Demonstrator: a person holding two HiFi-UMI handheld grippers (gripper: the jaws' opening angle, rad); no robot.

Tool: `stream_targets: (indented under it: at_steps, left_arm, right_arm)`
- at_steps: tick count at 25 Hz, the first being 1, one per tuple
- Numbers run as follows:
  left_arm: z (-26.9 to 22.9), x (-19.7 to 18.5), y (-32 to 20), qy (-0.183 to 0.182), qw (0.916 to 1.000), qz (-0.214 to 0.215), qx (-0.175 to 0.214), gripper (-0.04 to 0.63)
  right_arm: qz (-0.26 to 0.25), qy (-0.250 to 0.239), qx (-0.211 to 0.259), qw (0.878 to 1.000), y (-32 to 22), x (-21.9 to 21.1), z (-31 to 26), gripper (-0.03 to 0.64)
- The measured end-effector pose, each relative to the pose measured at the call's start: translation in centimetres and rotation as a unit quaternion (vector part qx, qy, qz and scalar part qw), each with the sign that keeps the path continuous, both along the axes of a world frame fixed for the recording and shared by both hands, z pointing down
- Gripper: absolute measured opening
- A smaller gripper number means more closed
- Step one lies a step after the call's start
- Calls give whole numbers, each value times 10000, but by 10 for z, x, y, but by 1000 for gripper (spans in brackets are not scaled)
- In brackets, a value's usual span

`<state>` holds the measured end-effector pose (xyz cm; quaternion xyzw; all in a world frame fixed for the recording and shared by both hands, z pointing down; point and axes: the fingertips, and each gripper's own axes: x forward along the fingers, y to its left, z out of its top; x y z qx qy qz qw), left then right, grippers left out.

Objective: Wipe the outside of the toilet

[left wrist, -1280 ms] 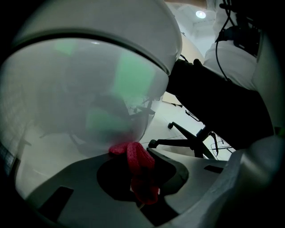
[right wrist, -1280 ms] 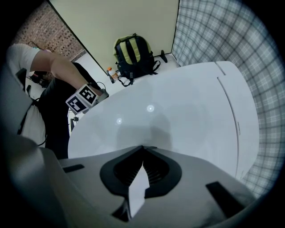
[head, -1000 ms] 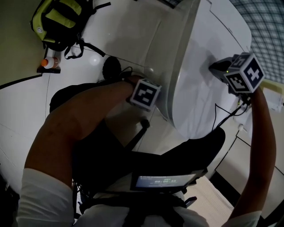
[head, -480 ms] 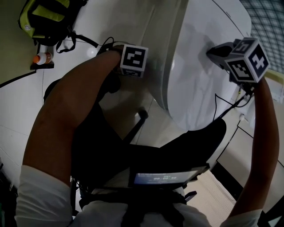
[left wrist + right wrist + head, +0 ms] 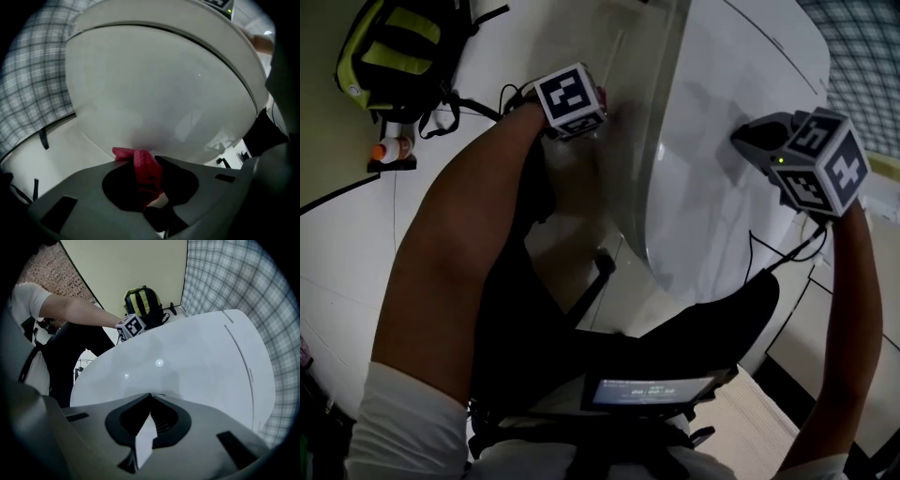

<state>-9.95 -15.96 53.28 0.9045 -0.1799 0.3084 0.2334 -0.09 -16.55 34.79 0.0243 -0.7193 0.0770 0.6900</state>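
Note:
The white toilet [image 5: 722,141] fills the upper right of the head view, its lid closed. My left gripper [image 5: 602,114] reaches along the toilet's left outer side, below the lid's rim. It is shut on a red cloth [image 5: 143,166], whose bunched end touches the white bowl wall [image 5: 154,108] in the left gripper view. My right gripper [image 5: 742,139] points down onto the lid top [image 5: 187,362], with its jaws shut and nothing between them. In the right gripper view the closed tips of the right gripper [image 5: 151,394] rest against the lid.
A yellow and black backpack [image 5: 394,52] lies on the floor at the upper left, with an orange-capped bottle [image 5: 389,148] beside it. A checked tile wall [image 5: 862,47] stands behind the toilet. A black device with a lit screen [image 5: 652,389] hangs at the person's chest, and cables trail near the right arm.
The left gripper slid up the picture along the toilet's side toward its back, rolling as it went, with the cloth still in it. The right gripper stayed on the lid.

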Motion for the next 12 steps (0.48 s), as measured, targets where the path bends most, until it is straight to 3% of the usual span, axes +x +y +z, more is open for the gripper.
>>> stream_targets:
  at_steps: [3,7,12]
  left_arm:
    - [-13,-10,-47,144,9955,-886,293,71]
    - [-29,-9,-85,242,9895,-1264,651,71]
    - [-30,-31,-133,154,9758,-1933,1007,71]
  right_arm:
    - [-192,-30,76,9998,1,2,-1,9]
    - [-878,108,500,9948,1,-3,-3,9]
    - [-1141,-624,744,9887,-5,-64,-19,9]
